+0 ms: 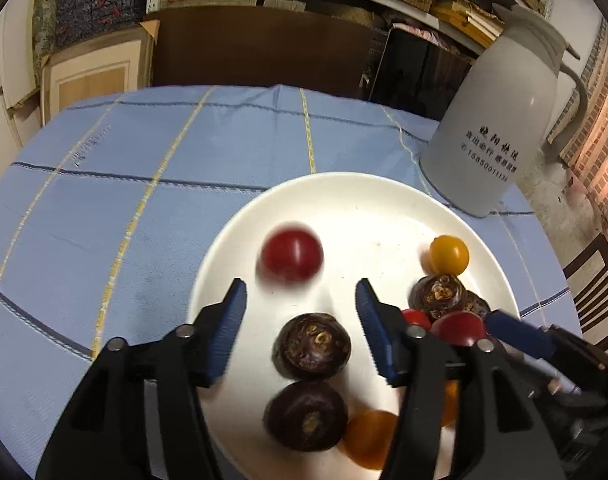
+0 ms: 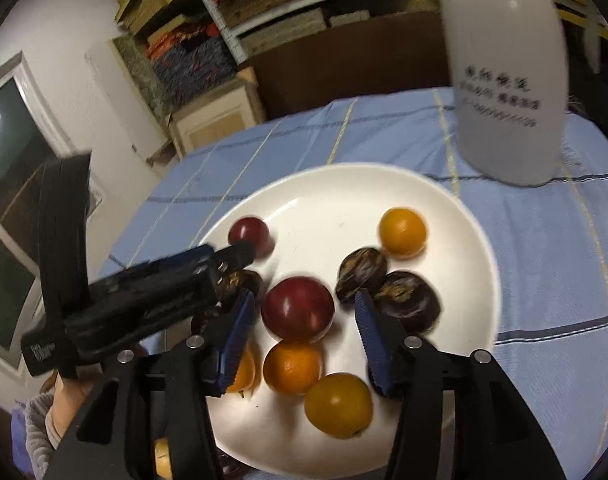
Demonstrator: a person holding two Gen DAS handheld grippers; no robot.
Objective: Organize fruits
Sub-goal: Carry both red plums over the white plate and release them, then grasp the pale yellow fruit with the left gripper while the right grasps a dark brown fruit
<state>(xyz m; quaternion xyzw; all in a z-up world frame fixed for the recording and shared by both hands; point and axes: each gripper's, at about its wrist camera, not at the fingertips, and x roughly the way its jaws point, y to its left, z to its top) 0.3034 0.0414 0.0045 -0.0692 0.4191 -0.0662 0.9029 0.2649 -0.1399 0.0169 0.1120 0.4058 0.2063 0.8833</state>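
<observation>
On blue checked tablecloth [image 1: 143, 168], round white plate [image 1: 344, 200] holding glossy red tomatoes [image 1: 291, 258], smooth orange tomatoes [image 2: 402, 232], dark wrinkled chestnuts [image 1: 312, 346]. Left gripper [image 1: 301, 304] and right gripper [image 2: 304, 312] spread above, pinching nothing. White jug [image 1: 500, 120] beside.

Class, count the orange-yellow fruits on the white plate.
4 orange-yellow fruits: one at the far side, two near the front between the fingers, one half hidden behind a finger. More may be hidden.
</observation>
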